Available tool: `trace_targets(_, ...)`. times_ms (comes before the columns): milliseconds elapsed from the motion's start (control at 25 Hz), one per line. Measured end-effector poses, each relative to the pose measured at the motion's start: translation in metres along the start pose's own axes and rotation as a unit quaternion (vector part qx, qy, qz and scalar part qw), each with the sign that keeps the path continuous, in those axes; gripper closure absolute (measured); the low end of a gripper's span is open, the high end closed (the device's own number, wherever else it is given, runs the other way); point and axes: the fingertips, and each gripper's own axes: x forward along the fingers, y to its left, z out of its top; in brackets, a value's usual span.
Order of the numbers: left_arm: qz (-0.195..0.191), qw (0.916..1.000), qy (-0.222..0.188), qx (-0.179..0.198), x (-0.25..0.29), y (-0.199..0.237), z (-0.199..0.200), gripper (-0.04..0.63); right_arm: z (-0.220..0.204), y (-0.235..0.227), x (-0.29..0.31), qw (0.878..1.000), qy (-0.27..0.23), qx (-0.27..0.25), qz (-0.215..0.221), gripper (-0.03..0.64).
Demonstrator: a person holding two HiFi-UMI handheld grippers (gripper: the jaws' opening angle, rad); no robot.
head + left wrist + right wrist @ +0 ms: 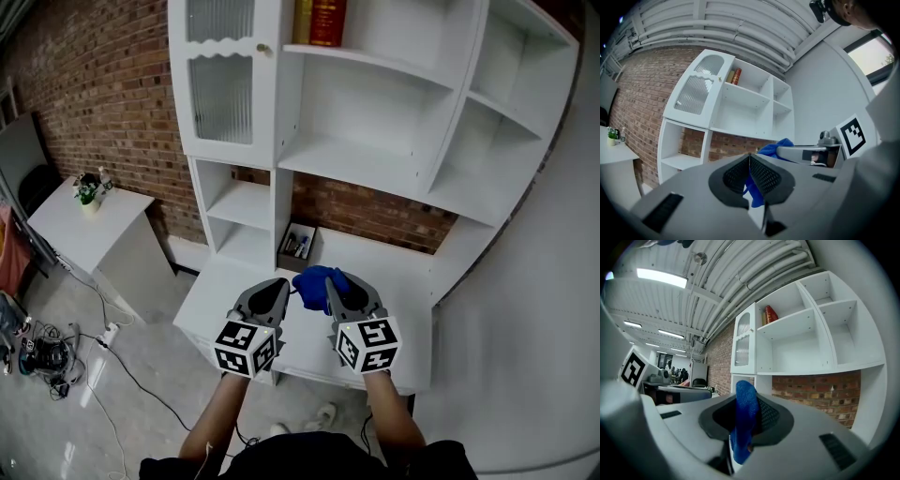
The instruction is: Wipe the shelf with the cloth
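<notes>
A blue cloth [317,277] is bunched between the tips of both grippers, just above the white desk top [398,272] under the white shelf unit [375,164]. My right gripper [334,287] is shut on the cloth [744,418], and a fold of it sticks up out of the jaws [746,405]. My left gripper [280,287] is also shut, its tips touching and a strip of the cloth [752,190] caught between its pads [749,158]. The left gripper view shows the rest of the cloth [776,148] by the right gripper [799,153]. All shelf compartments are open-fronted.
Red books [322,21] stand on the top shelf. A ribbed glass cabinet door [223,94] is at the upper left. A small box of pens [298,246] sits on the desk by the brick wall. A side table with a plant [89,192] and floor cables [47,356] lie to the left.
</notes>
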Motion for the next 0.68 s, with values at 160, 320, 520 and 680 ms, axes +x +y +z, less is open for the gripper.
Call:
trace_targets(160,0.005,1.0,-0.005,-0.004,-0.01,0.004,0.001,0.578,0.002,0.006,-0.006,1.0,0.0,0.0,-0.005,0.537)
trace_targets(320,0.002,1.0,-0.006,-0.002,-0.013,-0.001,0.002,0.578,0.003,0.007,-0.013,1.0,-0.005,0.0,-0.007,0.537)
trace_targets(520,0.001,1.0,-0.006,0.0,-0.014,-0.008,-0.002,0.578,-0.004,0.003,-0.019,1.0,-0.003,-0.002,-0.012,0.537)
trace_targets(680,0.004,1.0,-0.005,-0.001,-0.012,-0.014,-0.001,0.578,0.0,-0.002,-0.024,1.0,-0.012,0.002,-0.006,0.537)
